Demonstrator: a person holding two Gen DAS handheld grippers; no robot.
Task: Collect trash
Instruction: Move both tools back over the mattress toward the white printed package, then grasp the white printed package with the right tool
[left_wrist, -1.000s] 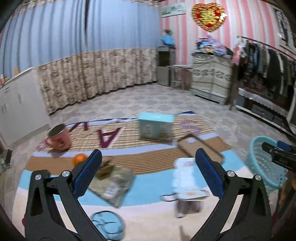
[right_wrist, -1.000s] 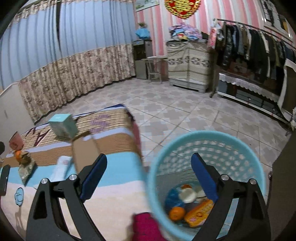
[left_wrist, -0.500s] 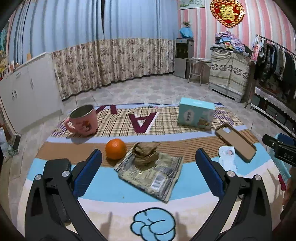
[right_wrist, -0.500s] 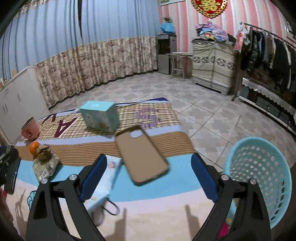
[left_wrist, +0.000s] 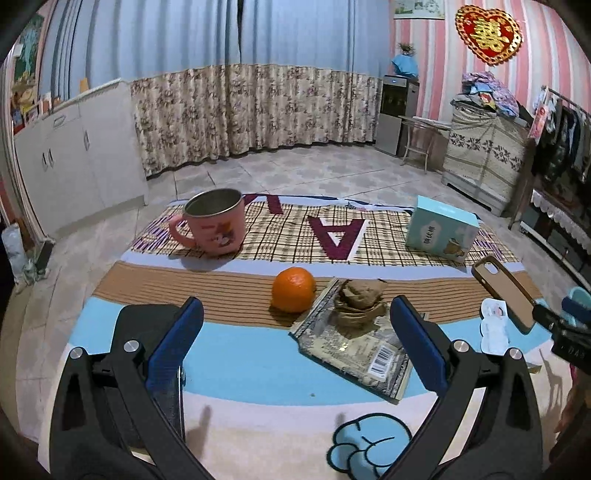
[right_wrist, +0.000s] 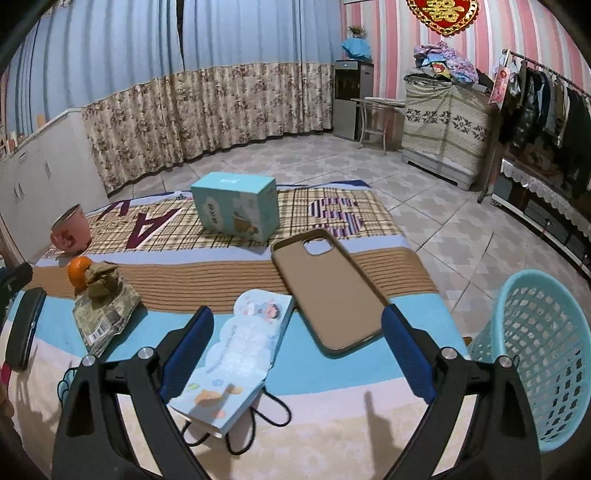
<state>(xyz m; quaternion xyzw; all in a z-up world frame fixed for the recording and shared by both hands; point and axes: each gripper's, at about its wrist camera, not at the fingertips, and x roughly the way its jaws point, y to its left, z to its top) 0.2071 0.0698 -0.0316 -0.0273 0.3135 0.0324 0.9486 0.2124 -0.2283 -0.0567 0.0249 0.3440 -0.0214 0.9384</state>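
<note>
We see the left gripper (left_wrist: 295, 345) with its blue-padded jaws spread wide and nothing between them, poised over a striped woven mat (left_wrist: 229, 291). Ahead of it lies a flat, crinkled foil wrapper (left_wrist: 360, 347) bearing a barcode, with a crumpled brown paper wad (left_wrist: 360, 304) resting on top; a round, dimpled orange (left_wrist: 293, 290) sits just beside the wrapper's left corner. Behind stand a pink metal-lined mug (left_wrist: 216, 225) and a teal cardboard box (left_wrist: 441, 230). A dark flat object (left_wrist: 147, 325) is partly hidden behind the left finger and we cannot identify it.

The right gripper (right_wrist: 297, 350) is likewise spread and empty, above a glossy paper pouch (right_wrist: 236, 363) with black cord loops, its lower edge covered by the left finger. A smooth tan phone case (right_wrist: 328, 291) lies just beside it. The perforated teal plastic basket (right_wrist: 535, 354) is cut off at the right edge.

Compared with half a second earlier, the left view sits closer to the wrapper, and the right view has shifted towards the pouch.
</note>
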